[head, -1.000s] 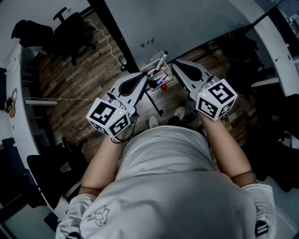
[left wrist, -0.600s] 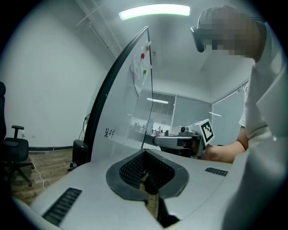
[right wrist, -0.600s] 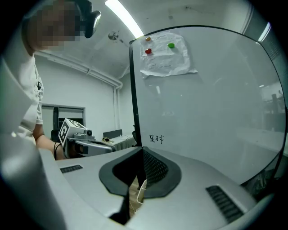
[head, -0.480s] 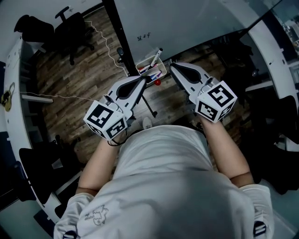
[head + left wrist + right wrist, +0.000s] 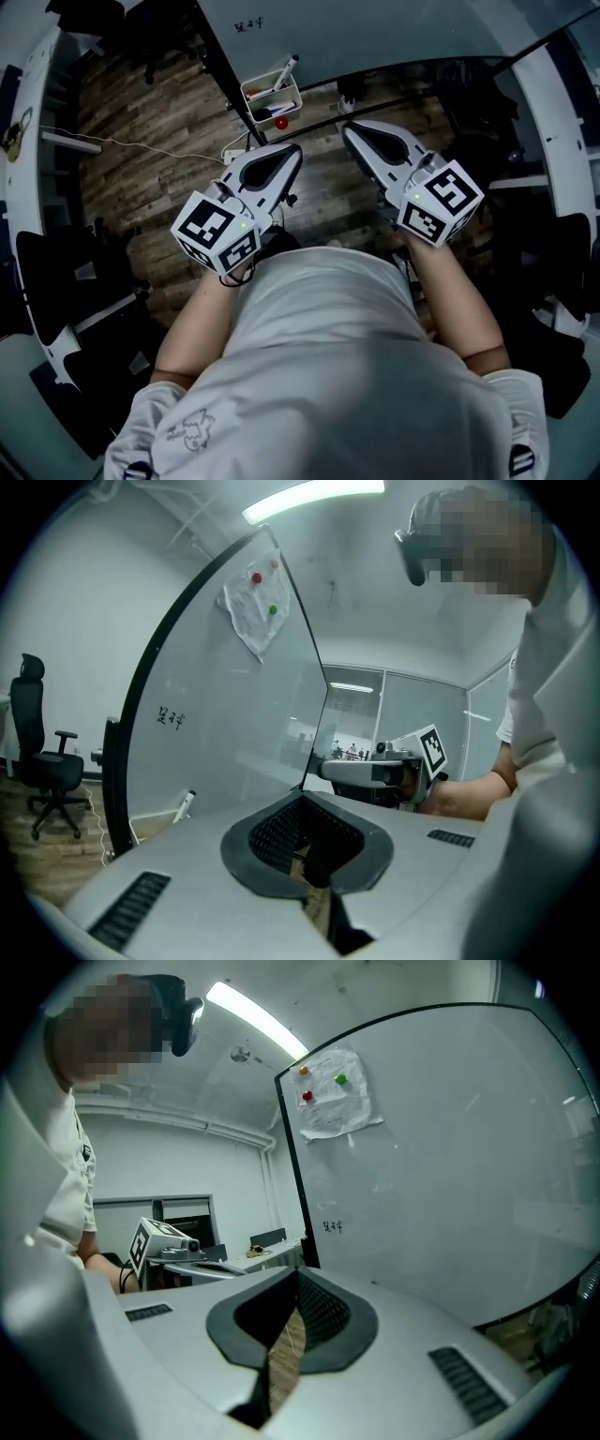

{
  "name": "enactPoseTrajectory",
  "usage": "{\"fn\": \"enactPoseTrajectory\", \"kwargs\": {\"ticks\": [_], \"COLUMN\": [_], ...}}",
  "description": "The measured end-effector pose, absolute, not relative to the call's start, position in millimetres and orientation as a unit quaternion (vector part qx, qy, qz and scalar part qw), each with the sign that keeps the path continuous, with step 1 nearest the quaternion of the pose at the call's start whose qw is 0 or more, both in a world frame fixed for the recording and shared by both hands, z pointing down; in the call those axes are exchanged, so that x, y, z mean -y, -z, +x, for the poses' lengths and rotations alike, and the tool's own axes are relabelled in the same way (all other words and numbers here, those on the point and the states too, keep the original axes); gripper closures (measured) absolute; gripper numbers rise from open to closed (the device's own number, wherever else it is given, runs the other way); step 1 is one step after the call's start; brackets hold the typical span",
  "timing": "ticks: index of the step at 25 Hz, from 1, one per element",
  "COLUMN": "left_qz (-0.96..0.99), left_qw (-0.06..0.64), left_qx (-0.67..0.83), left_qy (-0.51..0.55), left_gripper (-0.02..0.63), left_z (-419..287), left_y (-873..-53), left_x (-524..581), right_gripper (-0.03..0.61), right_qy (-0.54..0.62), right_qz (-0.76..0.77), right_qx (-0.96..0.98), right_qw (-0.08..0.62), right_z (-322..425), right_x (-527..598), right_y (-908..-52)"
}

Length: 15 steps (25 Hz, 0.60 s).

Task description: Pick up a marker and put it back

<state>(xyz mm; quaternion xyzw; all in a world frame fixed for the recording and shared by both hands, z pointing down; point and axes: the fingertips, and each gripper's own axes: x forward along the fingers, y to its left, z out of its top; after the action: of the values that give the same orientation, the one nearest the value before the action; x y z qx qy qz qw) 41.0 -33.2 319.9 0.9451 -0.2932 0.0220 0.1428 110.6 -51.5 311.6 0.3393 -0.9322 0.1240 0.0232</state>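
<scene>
A white wire tray [image 5: 271, 94] hangs at the foot of the whiteboard [image 5: 375, 33] and holds several markers. One white marker [image 5: 286, 71] with a dark cap sticks up out of it; the left gripper view shows that marker [image 5: 185, 803] low on the left. My left gripper [image 5: 292, 150] is shut and holds nothing, and it hangs well short of the tray. My right gripper [image 5: 349, 130] is shut and empty too, level with the left and to the tray's right. Each gripper view shows its own jaws closed, left [image 5: 302, 794] and right [image 5: 298, 1274].
Wooden floor [image 5: 141, 178] lies below. A black whiteboard stand leg [image 5: 225, 75] runs beside the tray. An office chair [image 5: 42, 761] stands at the left, white desks [image 5: 37, 122] curve along both sides, and a white cable [image 5: 122, 145] crosses the floor.
The tray and whiteboard have slid up and away in the head view: both grippers have drawn back from the tray. Both stay shut and empty.
</scene>
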Motion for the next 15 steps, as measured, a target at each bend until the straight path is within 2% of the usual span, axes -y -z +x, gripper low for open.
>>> {"fn": "enactPoseTrajectory", "kwargs": {"ticks": [8,15], "left_qz": [0.921,0.913], "left_qw": [0.146,0.15], "left_qx": [0.36,0.379], "left_qy": [-0.016,-0.015], "left_gripper": [0.609,0.609], "left_z": [54,45], "left_y": [-323,-311], "left_x": [-21,-72], "right_gripper": [0.568,0.568], "right_qy": [-0.142,-0.155], "right_qz": [0.3,0.275], "right_qx": [0.943,0.949], "right_qw": [0.013,0.006], "right_z": [139,129], "right_x": [-8,-50], "right_y": [-320,-310]}}
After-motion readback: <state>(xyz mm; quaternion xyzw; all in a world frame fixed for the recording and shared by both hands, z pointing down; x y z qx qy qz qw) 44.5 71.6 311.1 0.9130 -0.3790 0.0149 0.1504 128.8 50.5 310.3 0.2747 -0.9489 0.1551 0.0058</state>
